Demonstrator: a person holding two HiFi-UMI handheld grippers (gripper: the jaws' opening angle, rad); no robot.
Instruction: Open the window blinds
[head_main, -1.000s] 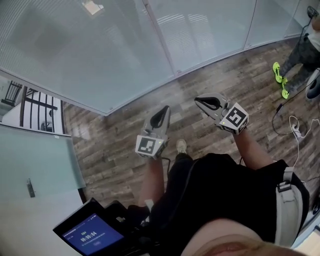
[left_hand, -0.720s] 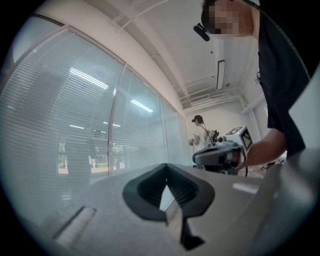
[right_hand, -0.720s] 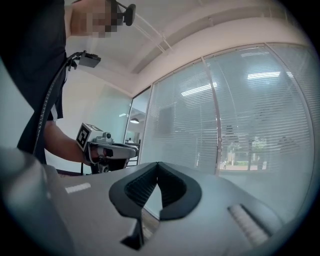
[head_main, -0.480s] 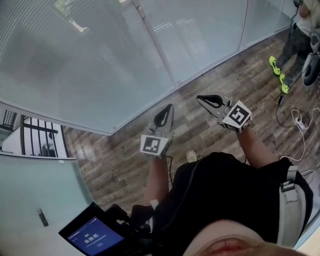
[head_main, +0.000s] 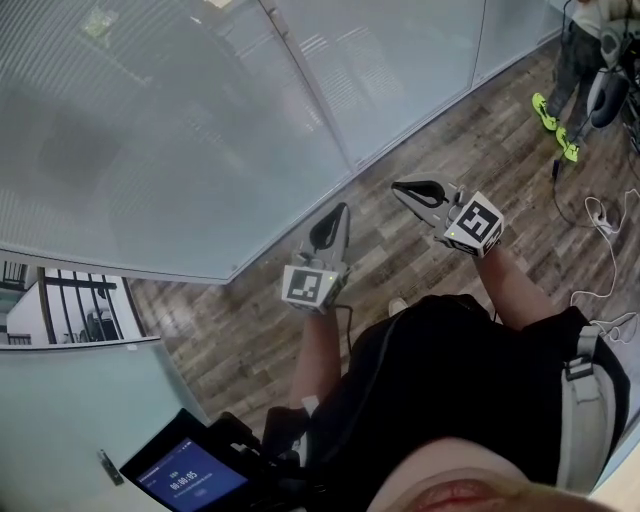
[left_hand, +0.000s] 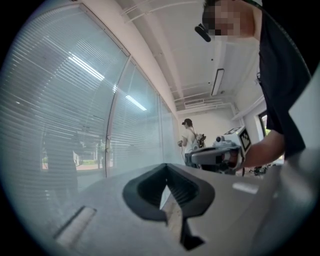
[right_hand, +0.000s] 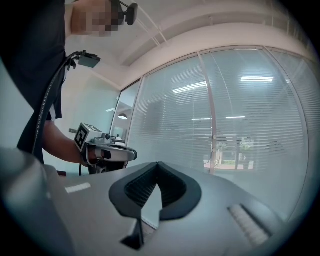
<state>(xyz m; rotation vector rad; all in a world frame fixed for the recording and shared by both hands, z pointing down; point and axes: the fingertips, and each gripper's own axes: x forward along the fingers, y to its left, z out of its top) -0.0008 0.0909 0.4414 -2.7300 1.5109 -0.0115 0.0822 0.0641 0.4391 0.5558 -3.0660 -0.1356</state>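
Since the blinds (head_main: 150, 120) stand well apart, the left tool (head_main: 343, 208) and right tool (head_main: 396, 186), both closed and empty, seem merely carried level.

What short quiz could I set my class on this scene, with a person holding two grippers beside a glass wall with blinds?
1. True or false: the grey left gripper, with its square-marker cube, has its jaws clamped on a cord.
2. The floor under the person is: A grey carpet; B brown wooden planks; C white tiles.
3. Fill in: the grey right gripper has its jaws ___, with nothing between them.

Key: 1 false, its jaws are shut on nothing; 2 B; 3 shut.
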